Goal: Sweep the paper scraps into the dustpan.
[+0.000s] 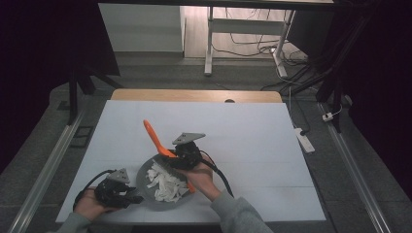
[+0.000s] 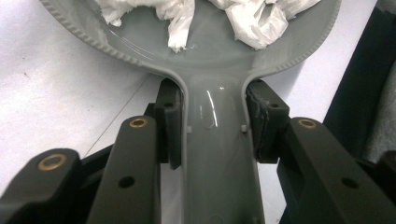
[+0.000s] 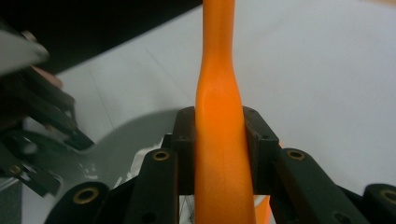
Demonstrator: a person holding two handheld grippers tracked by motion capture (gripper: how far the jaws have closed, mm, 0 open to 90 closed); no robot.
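A grey pan [image 1: 144, 171] holding several crumpled white paper scraps [image 1: 167, 184] sits near the front of the white table. My left gripper [image 1: 135, 198] is shut on the pan's handle [image 2: 215, 158], its pads [image 2: 170, 126] pressing both sides; the rim [image 2: 140, 57] and the paper scraps [image 2: 252, 23] lie just ahead. My right gripper [image 1: 175, 154] is over the pan's far edge, shut on an orange spatula [image 1: 154, 136] that slants up and to the left. In the right gripper view the spatula [image 3: 219, 88] runs between the jaws, with the pan [image 3: 116, 140] below left.
A white sheet [image 1: 252, 145] covers the table, and a wooden edge [image 1: 194, 95] shows at the back. A power strip [image 1: 304, 140] lies on the floor at right. Desk legs [image 1: 209, 43] and cables stand behind, with dark curtains on both sides.
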